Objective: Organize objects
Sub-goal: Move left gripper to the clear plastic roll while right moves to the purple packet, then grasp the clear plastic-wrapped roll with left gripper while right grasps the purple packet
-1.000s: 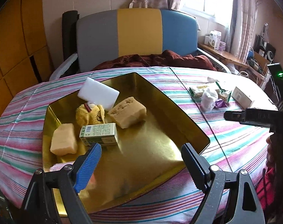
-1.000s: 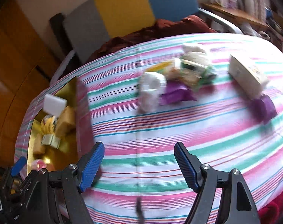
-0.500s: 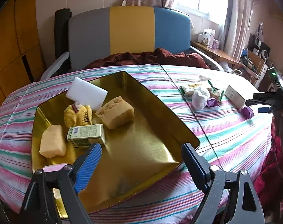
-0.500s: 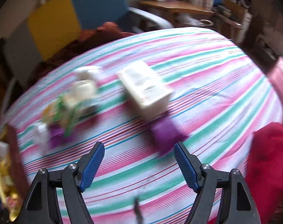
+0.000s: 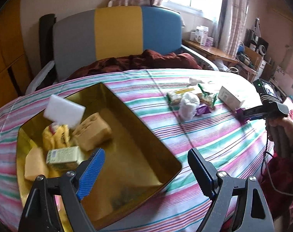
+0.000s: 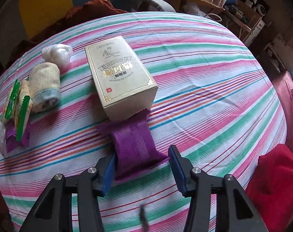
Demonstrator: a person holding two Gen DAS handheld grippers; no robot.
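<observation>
A gold tray [image 5: 138,141] on the striped table holds a white sponge [image 5: 64,111], a yellow cloth [image 5: 56,137], two tan blocks and a small green box [image 5: 64,155]. My left gripper [image 5: 144,171] is open and empty above the tray's near edge. My right gripper [image 6: 141,166] is open, its fingers on either side of a purple packet [image 6: 135,144] that lies on the cloth against a cream box [image 6: 119,75]. The right gripper also shows in the left wrist view [image 5: 247,114], by the same purple packet [image 5: 241,115].
Left of the cream box lie a rolled towel [image 6: 46,84], a clear plastic wad [image 6: 56,53], green snack packets [image 6: 17,104] and a second purple packet [image 6: 14,139]. A red cloth [image 6: 276,176] lies at the table's right edge. A chair [image 5: 117,36] stands behind the table.
My right gripper has swung right across the table and come down around the purple packet by the cream box. My left gripper has barely shifted over the tray.
</observation>
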